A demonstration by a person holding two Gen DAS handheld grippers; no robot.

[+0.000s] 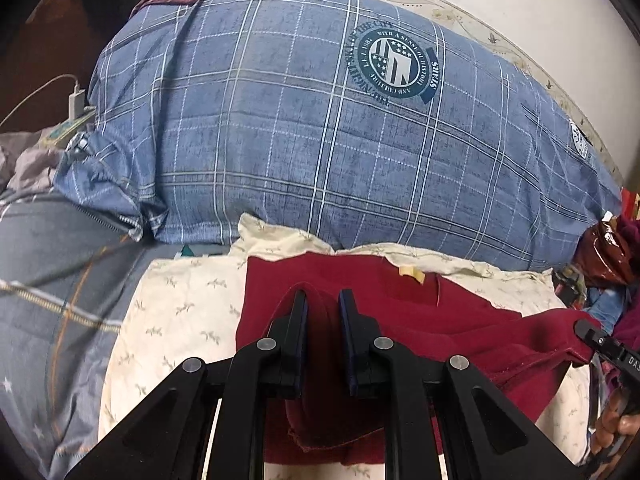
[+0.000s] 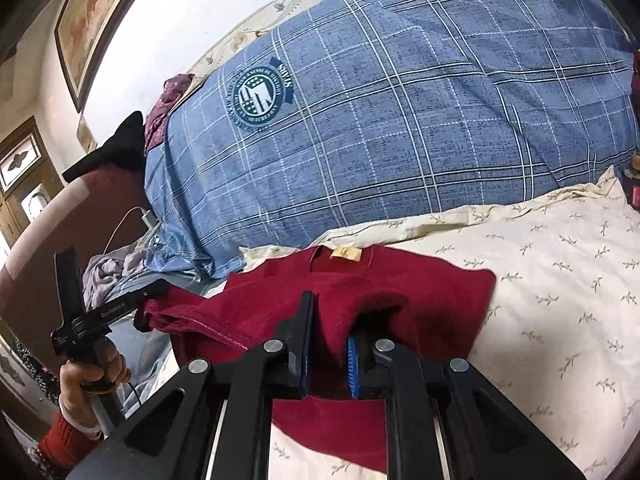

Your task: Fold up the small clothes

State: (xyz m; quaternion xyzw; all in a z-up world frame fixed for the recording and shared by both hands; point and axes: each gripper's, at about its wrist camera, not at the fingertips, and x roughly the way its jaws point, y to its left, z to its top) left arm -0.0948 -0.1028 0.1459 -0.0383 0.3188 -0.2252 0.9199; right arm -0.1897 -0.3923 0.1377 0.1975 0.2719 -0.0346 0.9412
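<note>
— Maroon garment (image 2: 420, 280): where is it placed relative to the tongs?

— It is spread on the cream floral sheet (image 2: 560, 272), directly ahead of and beneath both tongs, with its neck label (image 2: 346, 253) at the far edge, toward the blue plaid pillow (image 2: 380, 120).

— And how is it held?

— A fold of the cloth is pinched between the fingers of the right tongs (image 2: 328, 344). In the left wrist view a raised ridge of fabric is seen between the fingers of the left tongs (image 1: 323, 320); a narrow gap is kept, so the ridge is judged to be gripped there too.

— Which way is the long axis laid?

— Across, from one pair of tongs to the other. The bottom hem is lifted at the near side, while the collar is left flat at the far side.

— So the coming move depends on what?

— The lifted near edge is probably to be carried forward, away from both tongs, toward the collar. Neither side is noticeably nearer; both would need to be advanced evenly.
</note>
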